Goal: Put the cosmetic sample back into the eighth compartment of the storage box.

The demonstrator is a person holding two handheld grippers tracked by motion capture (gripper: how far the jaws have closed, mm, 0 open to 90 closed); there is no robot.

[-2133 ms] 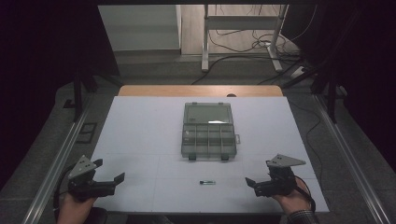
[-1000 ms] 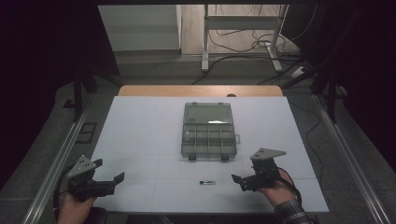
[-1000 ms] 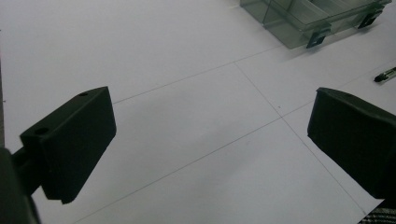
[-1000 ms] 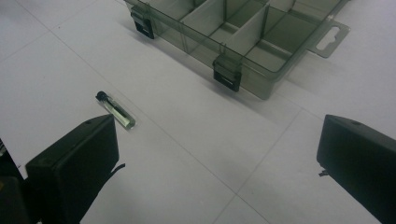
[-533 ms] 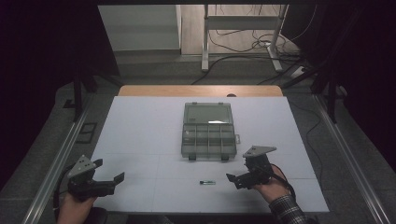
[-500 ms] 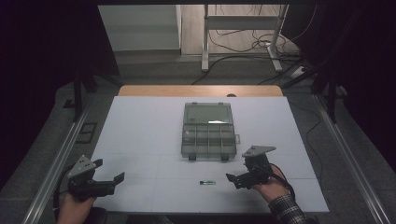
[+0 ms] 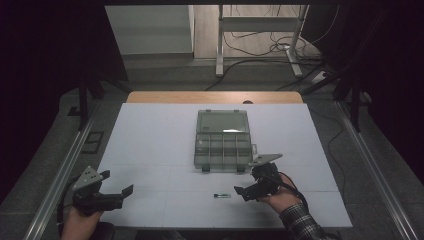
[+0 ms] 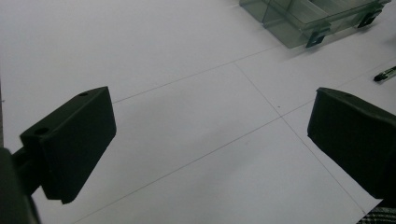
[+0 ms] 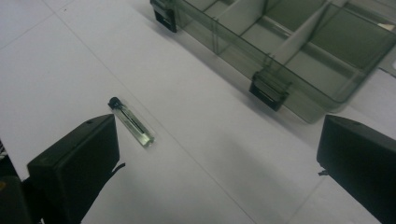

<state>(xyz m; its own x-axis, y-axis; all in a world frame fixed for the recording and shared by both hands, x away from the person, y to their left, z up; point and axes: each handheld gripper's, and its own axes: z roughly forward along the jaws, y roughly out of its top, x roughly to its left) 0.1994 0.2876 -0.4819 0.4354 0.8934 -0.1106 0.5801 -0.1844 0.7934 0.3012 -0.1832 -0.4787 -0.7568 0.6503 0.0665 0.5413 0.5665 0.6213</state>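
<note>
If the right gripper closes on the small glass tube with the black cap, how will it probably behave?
The tube lies flat on the smooth white table and looks round, so a nudge may roll it. It seems thin, clear glass, probably light and fragile. The open right gripper should close gently; it could slip.

A vial (image 7: pixel 222 195) lies on the table (image 7: pixel 150 140), in front of the compartment box (image 7: pixel 222 140).

In the left gripper view the vial (image 8: pixel 385 73) is cut by the right edge, just beyond the organiser box (image 8: pixel 313 18), itself cropped at the top. In the high view the vial (image 7: pixel 222 195) is too small to read. Box contents indiscernible.
</note>
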